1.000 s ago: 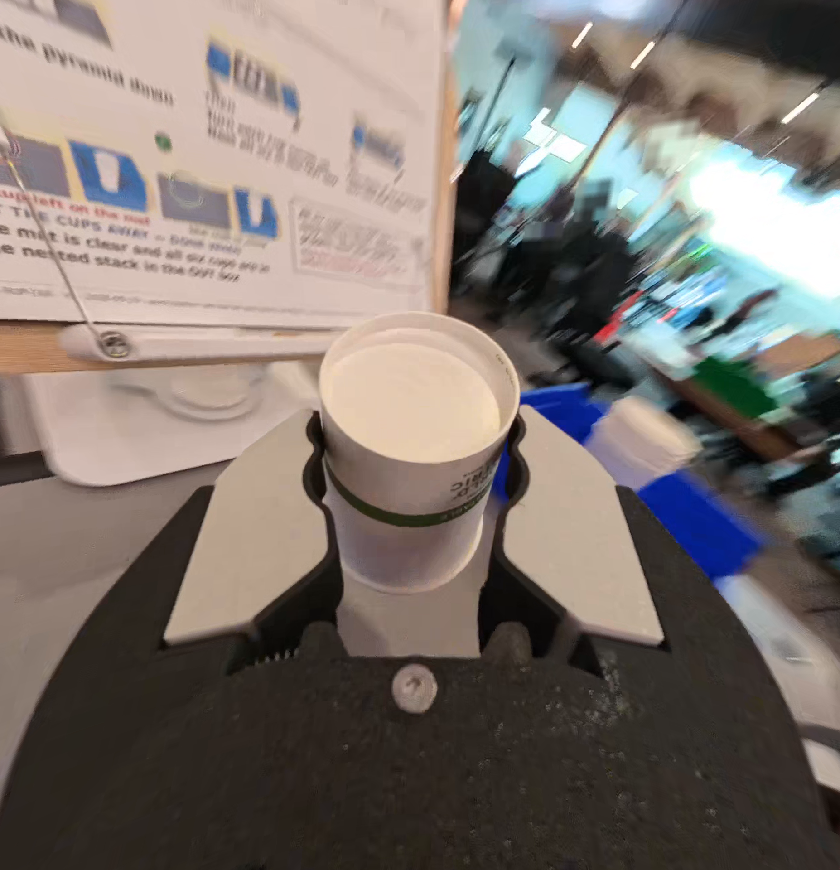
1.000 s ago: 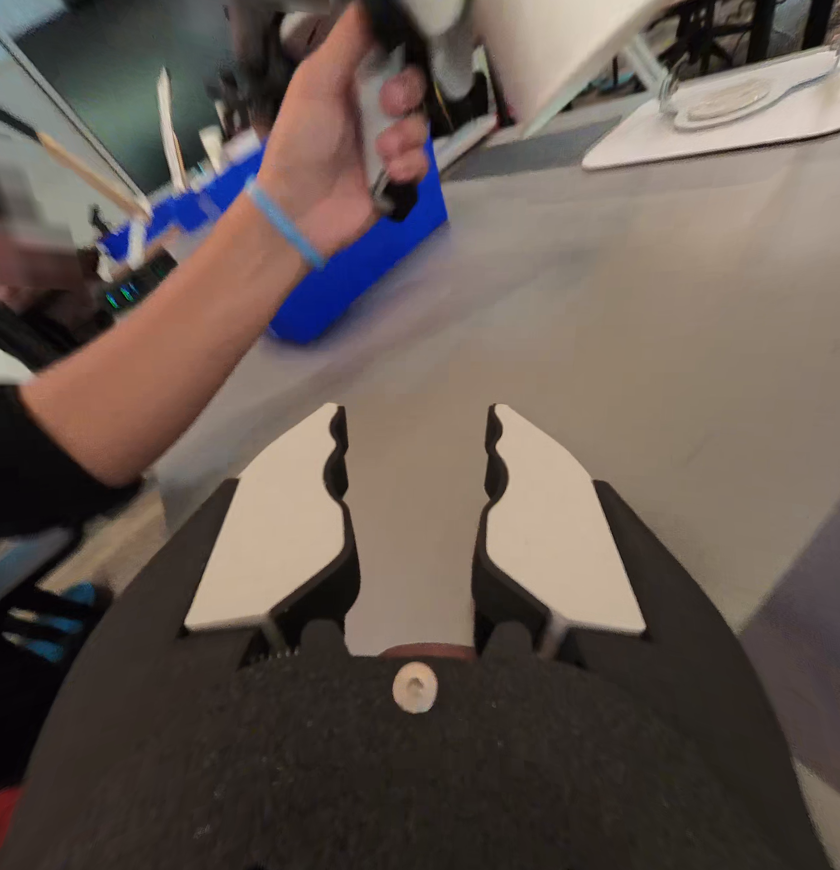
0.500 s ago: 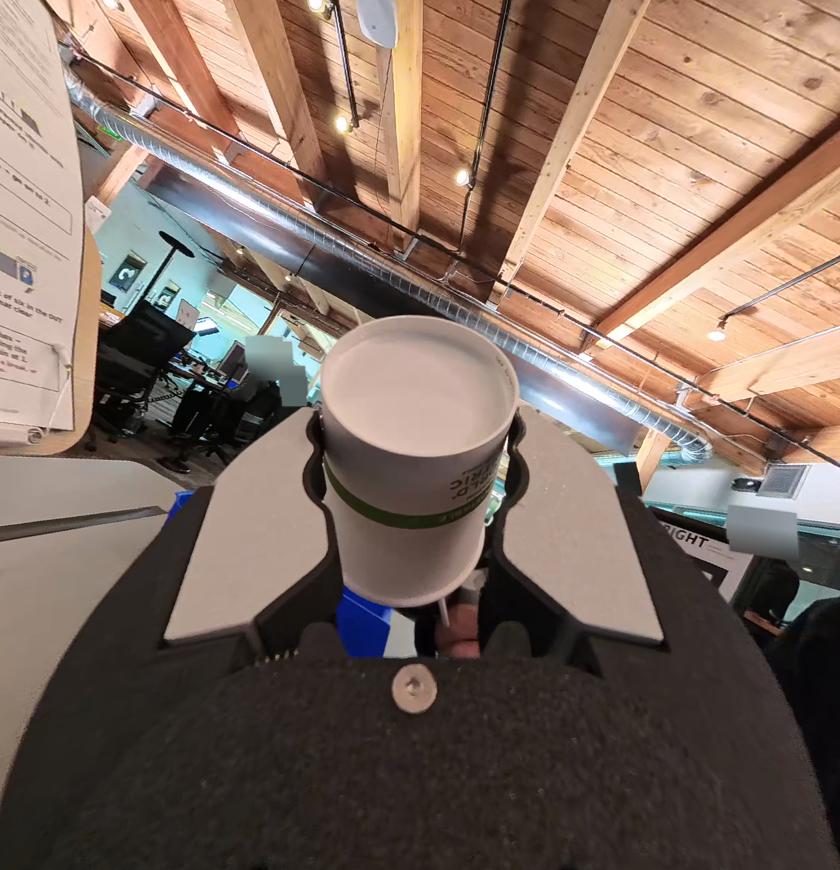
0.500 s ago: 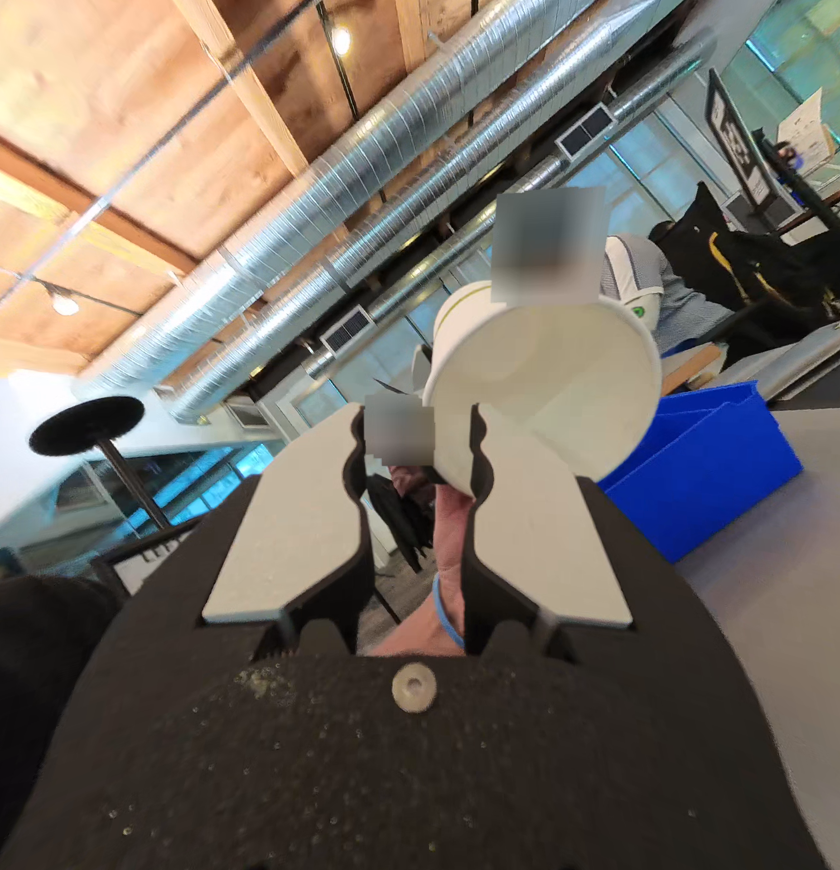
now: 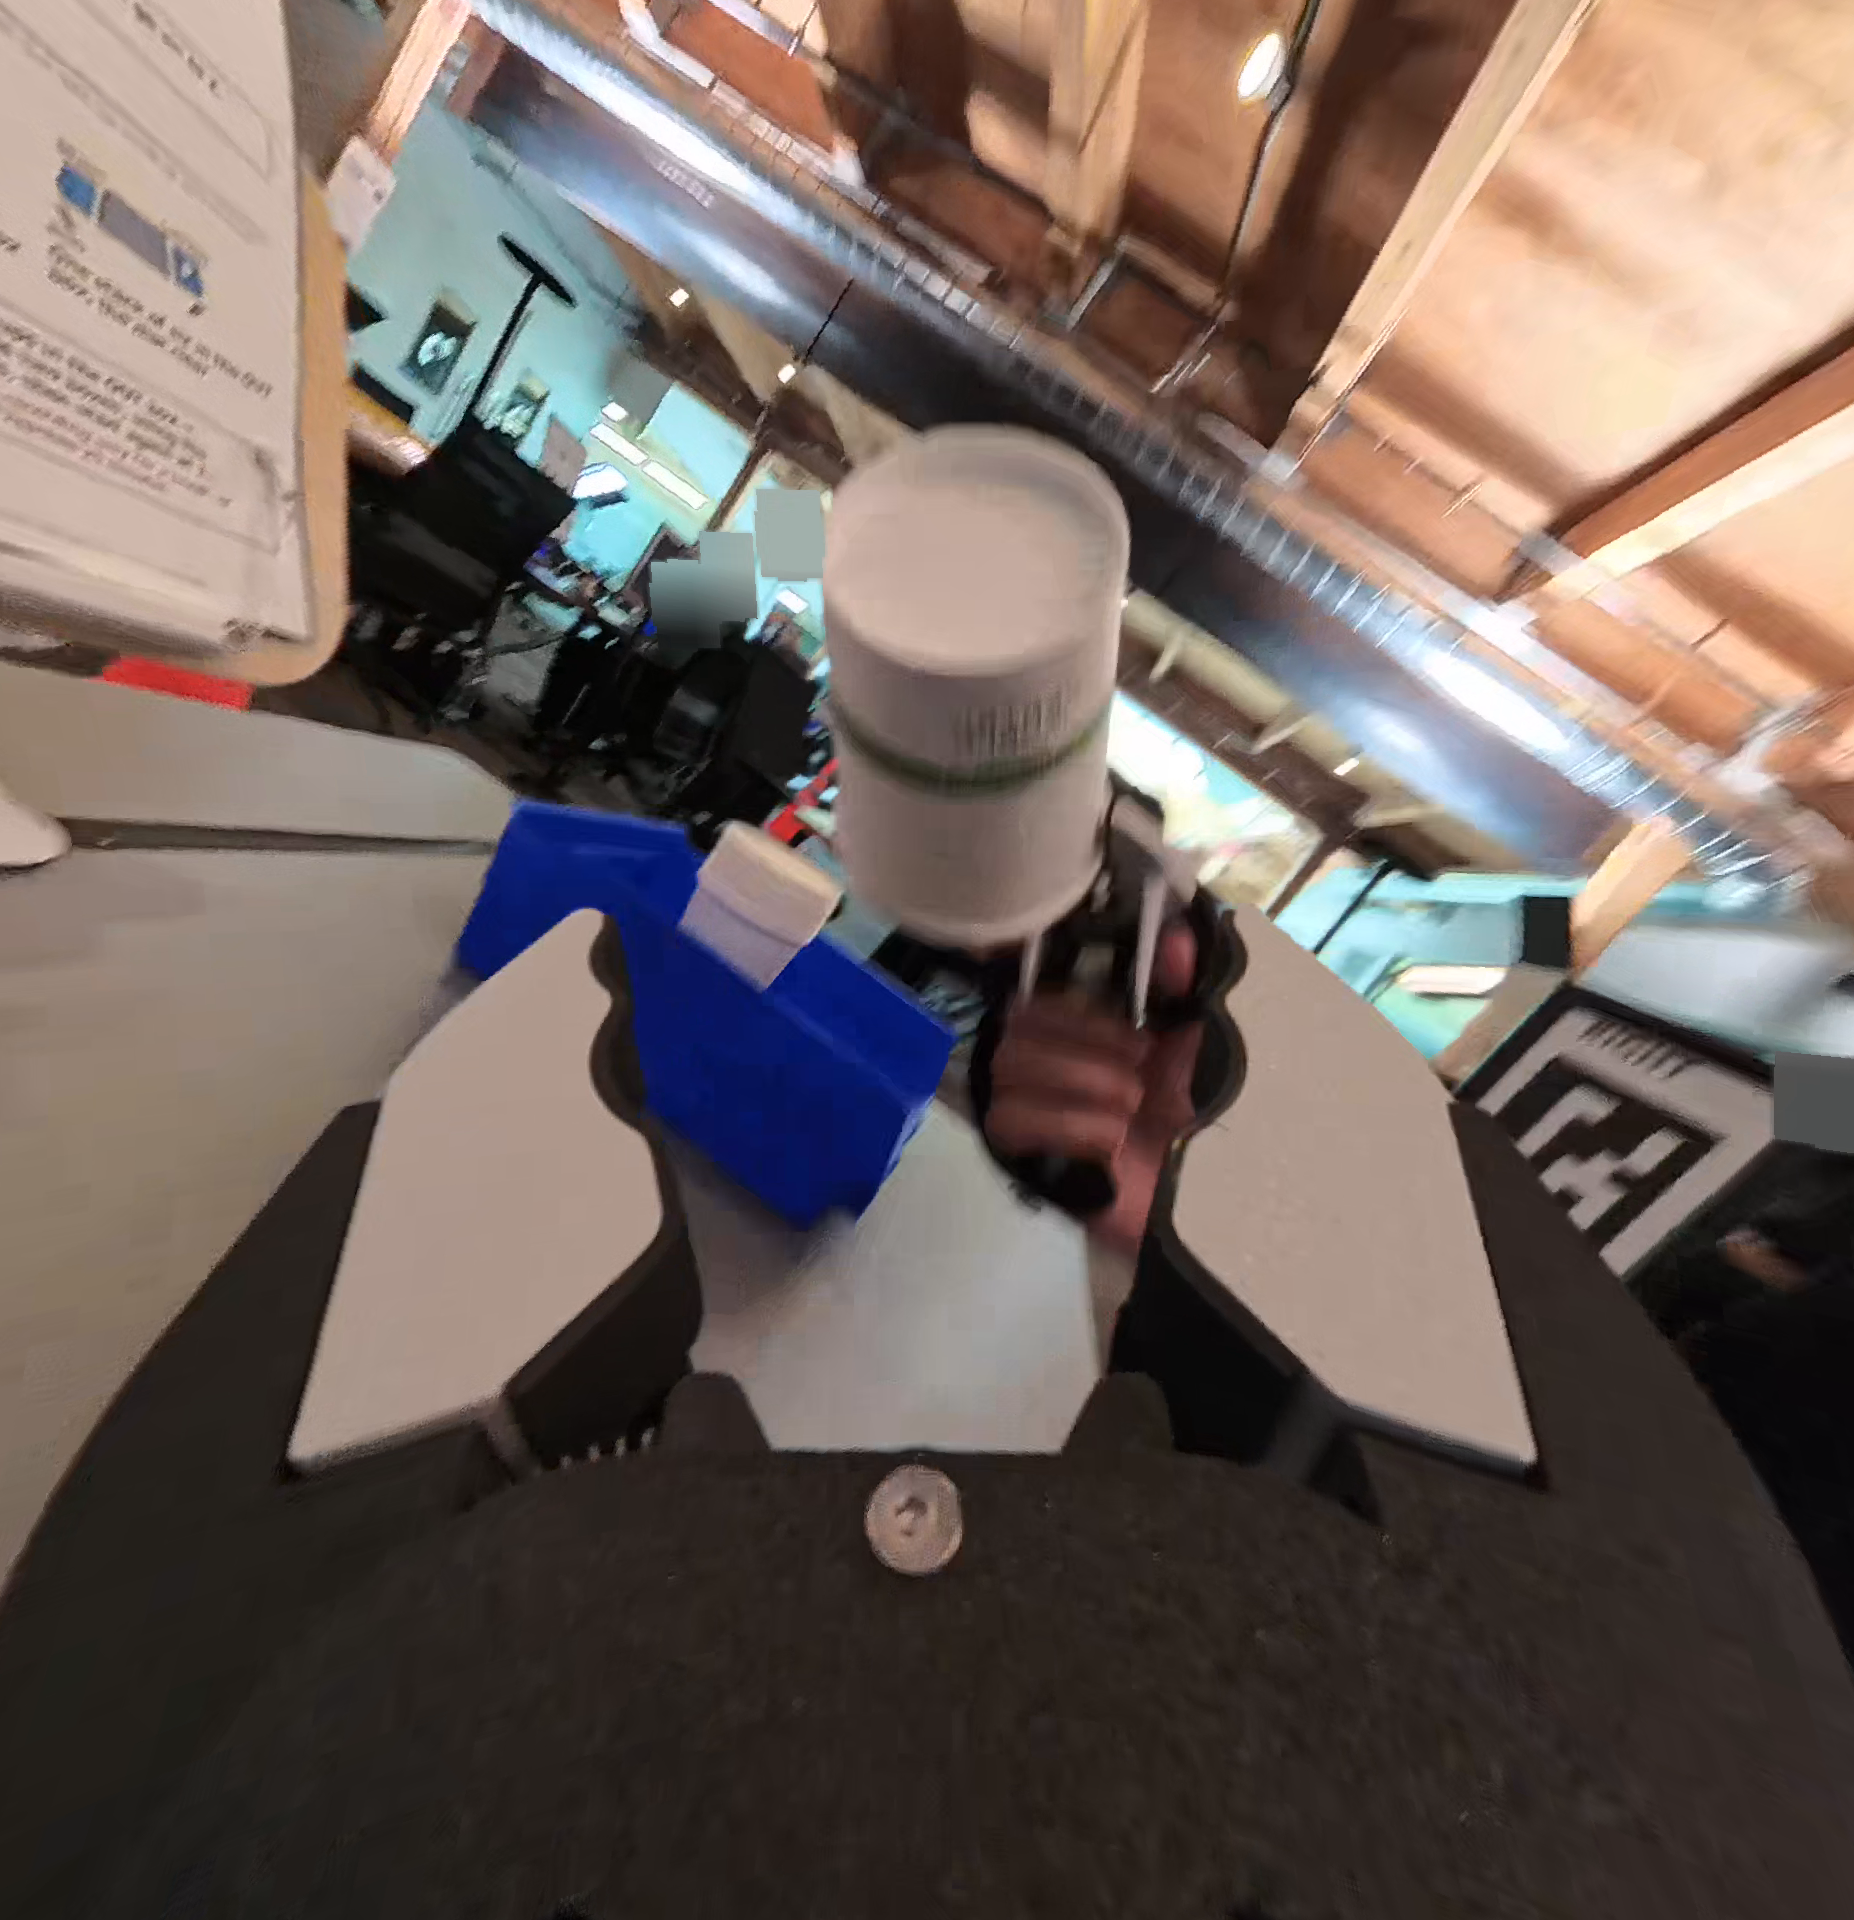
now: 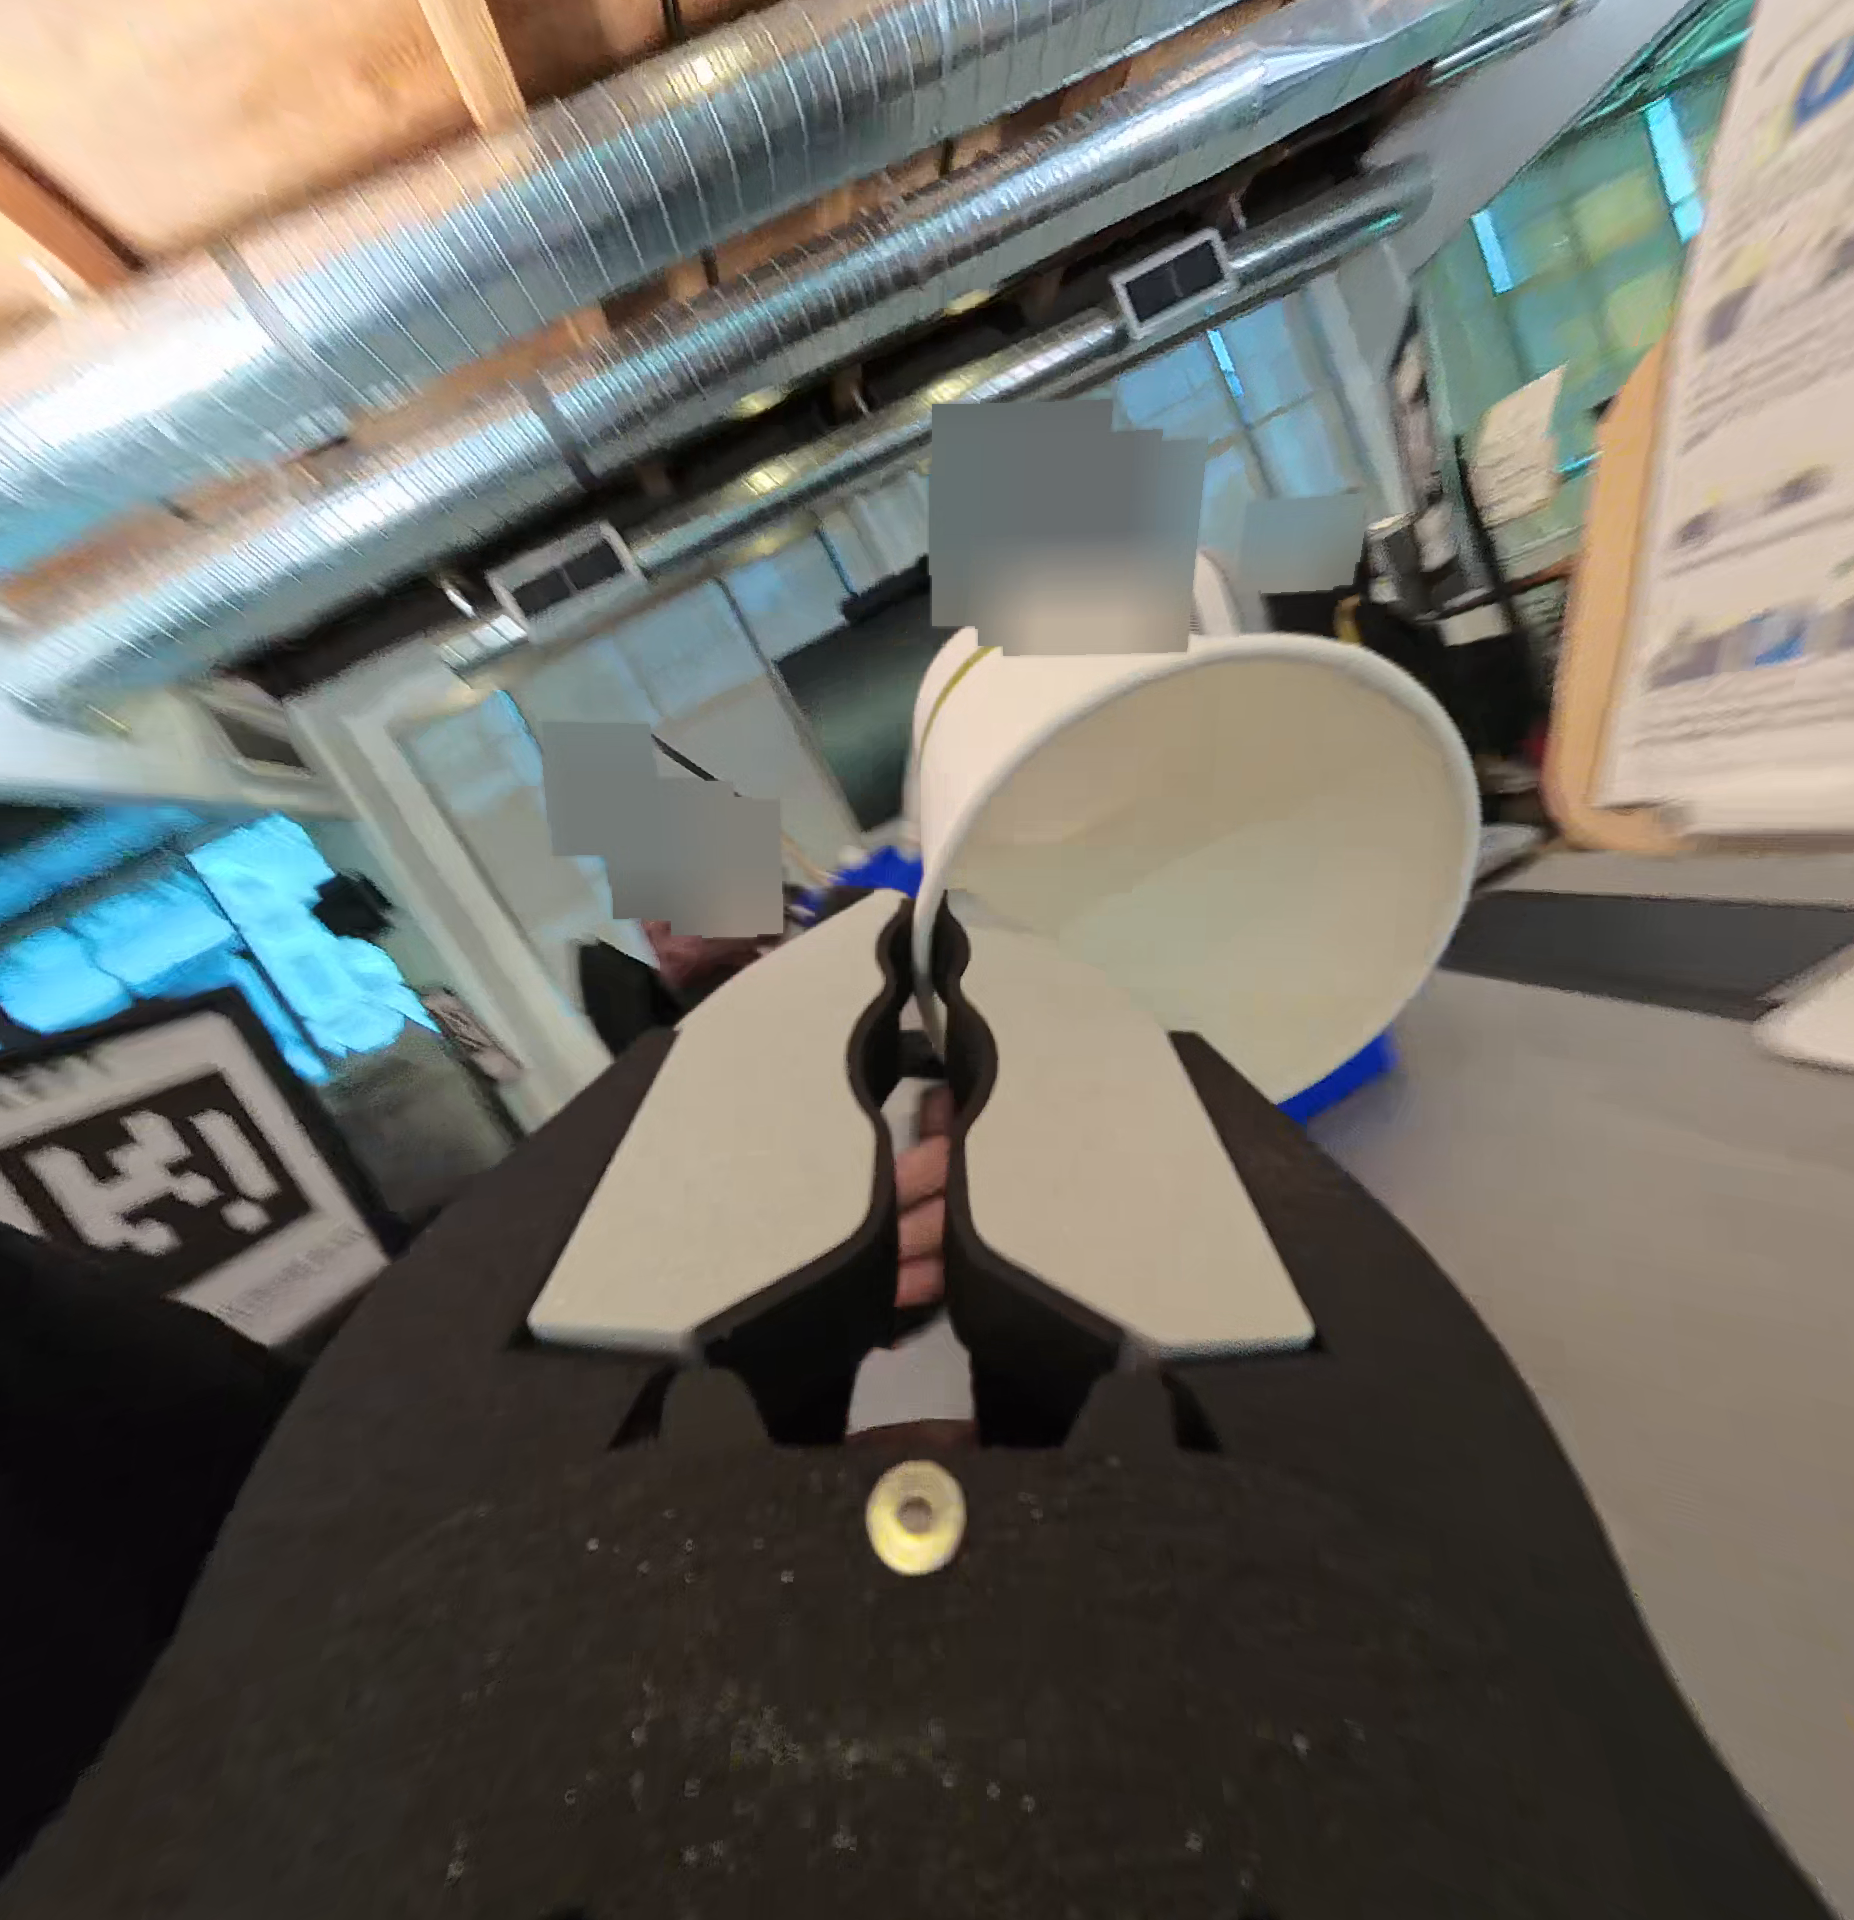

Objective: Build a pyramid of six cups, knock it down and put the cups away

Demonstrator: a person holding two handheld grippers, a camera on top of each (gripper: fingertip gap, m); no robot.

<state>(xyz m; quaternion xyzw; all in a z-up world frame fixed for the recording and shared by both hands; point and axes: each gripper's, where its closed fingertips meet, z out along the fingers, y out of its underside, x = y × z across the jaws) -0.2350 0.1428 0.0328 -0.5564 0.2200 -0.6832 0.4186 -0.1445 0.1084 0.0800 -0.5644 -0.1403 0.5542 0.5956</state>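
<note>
My right gripper (image 6: 928,971) has its jaws pressed nearly together, pinching the rim wall of a white paper cup (image 6: 1193,831) whose open mouth tilts toward the camera. My left gripper (image 5: 907,997) has its jaws spread wide with nothing between them. In the left wrist view the cup (image 5: 970,686) floats bottom-first ahead of those jaws, raised well above the grey worktop (image 5: 175,1039), with the hand (image 5: 1084,1081) that carries the right gripper below it. Behind sits a blue bin (image 5: 788,1049) with another white cup (image 5: 762,899) poking out of it. An instruction sheet (image 5: 102,312) stands at the back. No pyramid or loose cups show on the worktop, so I judge this either early building or late tidying; I cannot tell which.
</note>
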